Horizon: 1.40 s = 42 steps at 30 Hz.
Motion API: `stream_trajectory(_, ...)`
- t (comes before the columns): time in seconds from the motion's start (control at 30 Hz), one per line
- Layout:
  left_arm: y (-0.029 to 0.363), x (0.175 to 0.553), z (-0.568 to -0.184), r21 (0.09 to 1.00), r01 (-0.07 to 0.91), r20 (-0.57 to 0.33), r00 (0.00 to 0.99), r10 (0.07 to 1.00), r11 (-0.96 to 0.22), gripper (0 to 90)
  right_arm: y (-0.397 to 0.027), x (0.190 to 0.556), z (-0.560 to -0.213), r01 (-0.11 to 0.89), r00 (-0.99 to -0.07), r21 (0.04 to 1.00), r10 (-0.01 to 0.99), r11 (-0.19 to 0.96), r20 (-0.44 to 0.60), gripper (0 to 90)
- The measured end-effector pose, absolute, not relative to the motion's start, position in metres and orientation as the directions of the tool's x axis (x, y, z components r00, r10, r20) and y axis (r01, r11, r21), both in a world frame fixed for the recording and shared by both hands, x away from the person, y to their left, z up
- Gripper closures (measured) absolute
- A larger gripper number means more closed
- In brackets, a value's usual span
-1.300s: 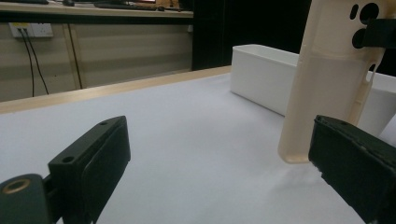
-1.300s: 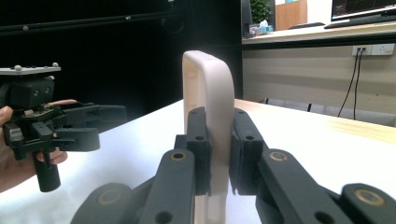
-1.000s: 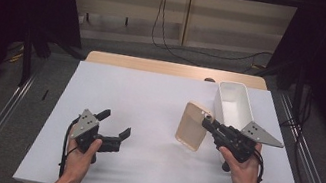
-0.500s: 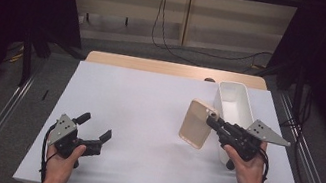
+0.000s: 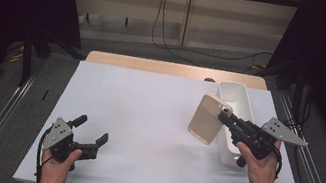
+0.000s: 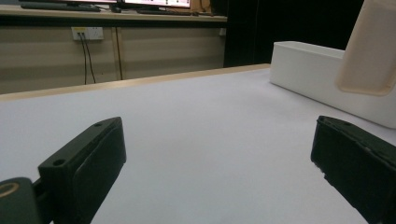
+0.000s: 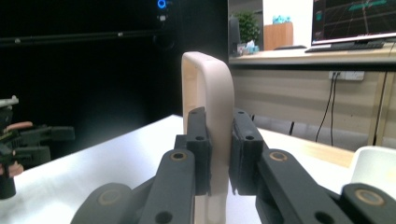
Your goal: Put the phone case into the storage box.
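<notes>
Gripping beige lid (image 5: 206, 119) upright, right gripper (image 5: 225, 118) raised

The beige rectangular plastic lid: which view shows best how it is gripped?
The right gripper view: the beige rectangular plastic lid stands on edge, pinched between the right gripper pads. The high view shows its whole outline lifted beside the white bin; the left gripper view catches one corner.

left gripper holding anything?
No: in its own view the left gripper has its jaws wide apart over the bare white table, nothing between them.
</notes>
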<state>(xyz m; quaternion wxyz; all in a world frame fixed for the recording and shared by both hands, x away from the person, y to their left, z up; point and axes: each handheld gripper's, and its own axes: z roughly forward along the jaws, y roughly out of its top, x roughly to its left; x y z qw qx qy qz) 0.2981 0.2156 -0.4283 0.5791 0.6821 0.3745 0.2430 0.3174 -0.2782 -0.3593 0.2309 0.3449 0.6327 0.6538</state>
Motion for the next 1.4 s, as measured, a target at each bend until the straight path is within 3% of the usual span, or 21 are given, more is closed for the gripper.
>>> stream_trajectory(0.4, 0.219, 0.299, -0.427, 0.971, 0.232, -0.099, 0.593, 0.799, -0.051, 3.1, -0.307, 0.321, -0.328, 0.077, -0.633, 0.993, 0.765, -0.095, 0.122, 81.0)
stream_trajectory(0.9, 0.222, 0.301, -0.427, 0.969, 0.243, -0.105, 0.587, 0.803, -0.051, 2.7, -0.34, 0.332, -0.314, 0.063, -0.591, 0.996, 0.801, -0.071, 0.094, 81.0)
stream_trajectory(1.4, 0.222, 0.301, -0.426, 0.968, 0.247, -0.111, 0.589, 0.801, -0.048, 2.4, -0.363, 0.35, -0.323, 0.08, -0.566, 0.997, 0.822, -0.024, 0.065, 81.0)
